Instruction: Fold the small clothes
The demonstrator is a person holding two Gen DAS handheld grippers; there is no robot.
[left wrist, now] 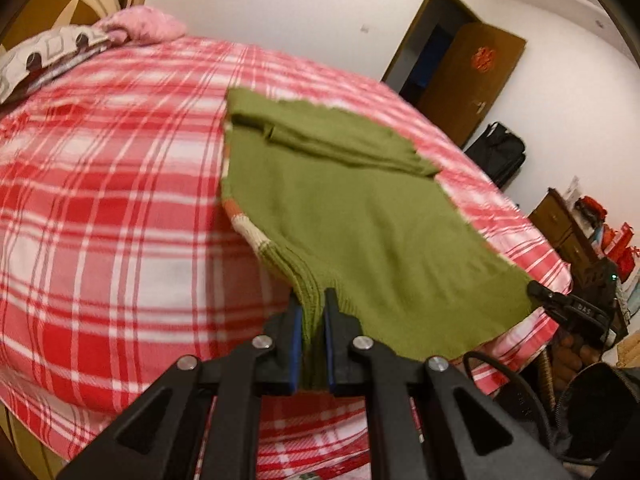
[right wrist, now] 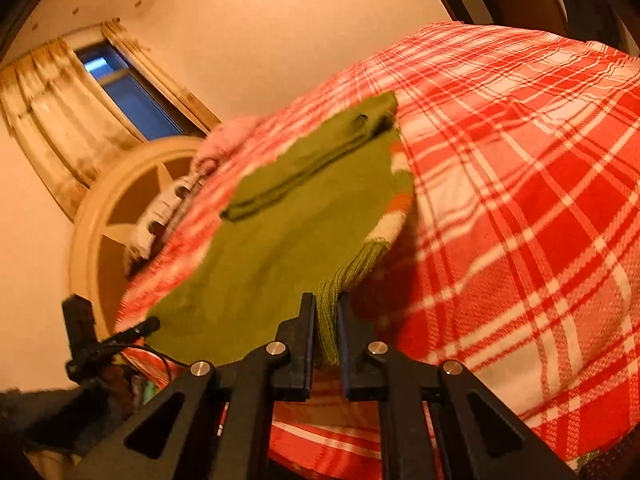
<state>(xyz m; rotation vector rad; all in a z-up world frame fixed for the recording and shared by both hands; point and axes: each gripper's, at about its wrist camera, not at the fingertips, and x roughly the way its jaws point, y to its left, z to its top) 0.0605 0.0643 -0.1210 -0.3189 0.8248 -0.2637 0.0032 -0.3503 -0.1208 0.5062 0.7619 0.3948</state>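
A small olive-green knit sweater point(left wrist: 340, 208) lies on the red-and-white plaid bedcover point(left wrist: 112, 184), its sleeves folded across the far part. Orange and cream stripes show at its underside edge point(left wrist: 244, 220). My left gripper point(left wrist: 313, 300) is shut on one ribbed corner of the near hem, lifted off the bed. In the right wrist view the same sweater point(right wrist: 272, 240) stretches away, and my right gripper point(right wrist: 326, 300) is shut on the other ribbed hem corner. The right gripper point(left wrist: 538, 290) also shows at the sweater's right corner in the left wrist view.
Pillows point(left wrist: 52, 56) and a pink blanket point(left wrist: 144, 24) lie at the head of the bed by a round wooden headboard point(right wrist: 120, 208). An open brown door point(left wrist: 472, 76), a black bag point(left wrist: 496, 152) and a wooden cabinet point(left wrist: 560, 224) stand to the right. A curtained window point(right wrist: 120, 92) is behind.
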